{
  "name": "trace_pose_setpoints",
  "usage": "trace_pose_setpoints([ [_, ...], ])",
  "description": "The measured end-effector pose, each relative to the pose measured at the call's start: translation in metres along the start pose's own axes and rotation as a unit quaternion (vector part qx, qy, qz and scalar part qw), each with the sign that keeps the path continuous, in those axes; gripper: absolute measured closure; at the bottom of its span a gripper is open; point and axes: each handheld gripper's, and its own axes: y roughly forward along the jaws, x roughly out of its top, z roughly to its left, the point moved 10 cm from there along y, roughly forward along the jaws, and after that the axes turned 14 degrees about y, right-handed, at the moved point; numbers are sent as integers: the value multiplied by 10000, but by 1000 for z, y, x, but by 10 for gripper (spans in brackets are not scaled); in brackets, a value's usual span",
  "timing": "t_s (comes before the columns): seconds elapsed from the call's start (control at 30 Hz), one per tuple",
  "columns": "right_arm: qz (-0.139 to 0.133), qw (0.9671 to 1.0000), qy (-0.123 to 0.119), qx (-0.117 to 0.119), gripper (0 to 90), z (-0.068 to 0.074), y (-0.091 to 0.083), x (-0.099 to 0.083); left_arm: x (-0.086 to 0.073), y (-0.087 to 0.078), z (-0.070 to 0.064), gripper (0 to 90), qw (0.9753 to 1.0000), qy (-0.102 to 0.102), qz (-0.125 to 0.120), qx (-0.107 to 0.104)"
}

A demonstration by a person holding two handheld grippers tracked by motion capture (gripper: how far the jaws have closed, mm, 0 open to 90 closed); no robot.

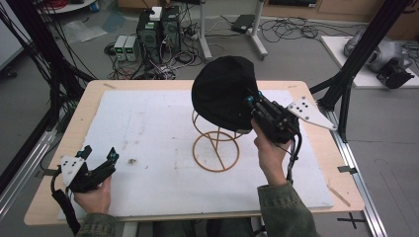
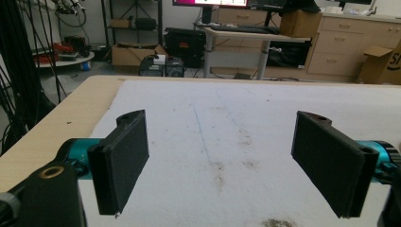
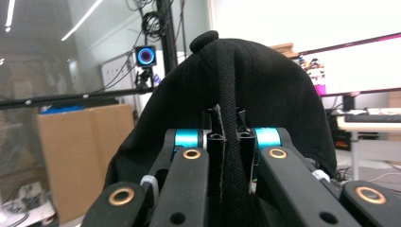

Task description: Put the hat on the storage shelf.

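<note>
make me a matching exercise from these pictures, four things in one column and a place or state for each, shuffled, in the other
Things:
1. black fabric cap
2. tan wire hat stand
3. left gripper
4. right gripper

Places or states:
A. jaws wide apart, over the white mat
B. jaws shut on a fold of cloth
C. draped over the top of the stand
D. stands on the mat, ring base flat

Pairs: 1-C, 2-D, 3-A, 4-B
</note>
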Motion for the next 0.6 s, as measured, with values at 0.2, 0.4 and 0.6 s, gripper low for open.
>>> trace_pose_setpoints([
  [0.2, 292, 9995, -113, 12, 877, 3, 9, -11, 0, 0, 0, 199, 10000, -1, 5, 4],
  [0.4, 497, 9986, -175, -56, 877, 3, 11, -18, 0, 1, 0, 199, 10000, -8, 2, 0],
  [0.6, 629, 9979, -132, -91, 878, 0, 10, -24, -1, 2, -1, 199, 10000, 0, 11, -17],
])
